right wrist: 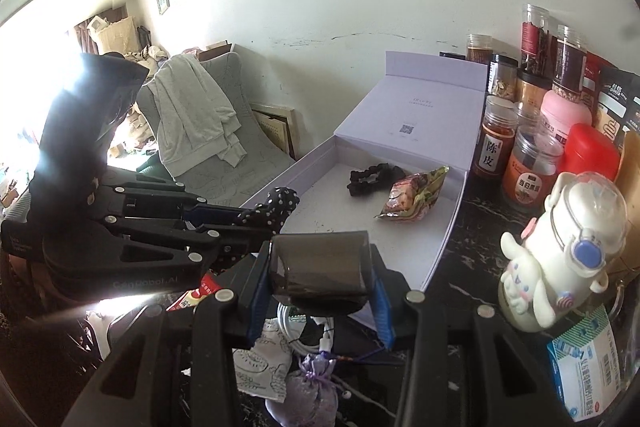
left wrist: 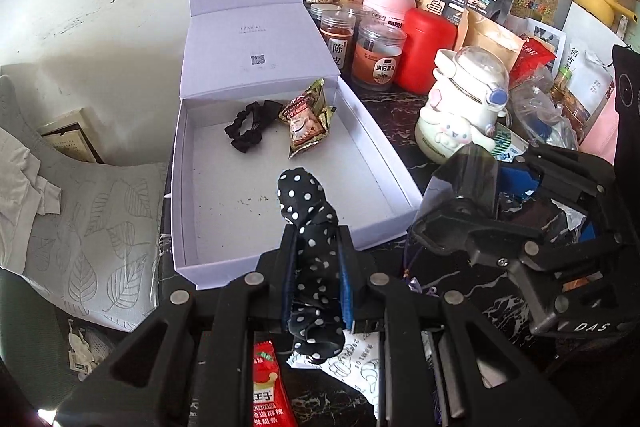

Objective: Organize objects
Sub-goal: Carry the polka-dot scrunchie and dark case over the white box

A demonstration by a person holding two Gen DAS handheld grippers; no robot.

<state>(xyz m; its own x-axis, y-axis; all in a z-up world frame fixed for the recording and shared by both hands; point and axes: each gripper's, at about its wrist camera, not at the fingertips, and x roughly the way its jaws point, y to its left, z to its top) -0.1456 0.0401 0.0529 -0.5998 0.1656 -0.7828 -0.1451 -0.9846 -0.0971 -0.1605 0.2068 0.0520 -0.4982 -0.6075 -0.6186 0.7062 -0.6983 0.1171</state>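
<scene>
Your left gripper (left wrist: 316, 267) is pitched steeply down over the near edge of the white box (left wrist: 400, 163), jaws nearly closed and pinching a polka-dot scrunchie (left wrist: 306, 199); the fabric sticks out past the tips, over the box floor, and a bit hangs below the pads. Your right gripper (right wrist: 320, 295) sits just to the right of it at a shallower downward tilt, by the box's near right corner, jaws clamped on a smoky translucent case (right wrist: 320, 263), blue pads pressed on both its sides. Box lid is flipped open and leaning back toward the wall. Inside, at the far end: a black scrunchie (left wrist: 246, 127) and a snack packet (left wrist: 306, 125), side by side, about touching; rest of the box floor is bare. On the dark marble surface (left wrist: 396, 115) right of the box: a cluster of spice jars (left wrist: 378, 57), a red canister (left wrist: 428, 49), and a white cartoon bottle (left wrist: 460, 107). Below the jaws lie a red sachet (left wrist: 266, 387) and a lavender pouch (right wrist: 308, 387).
</scene>
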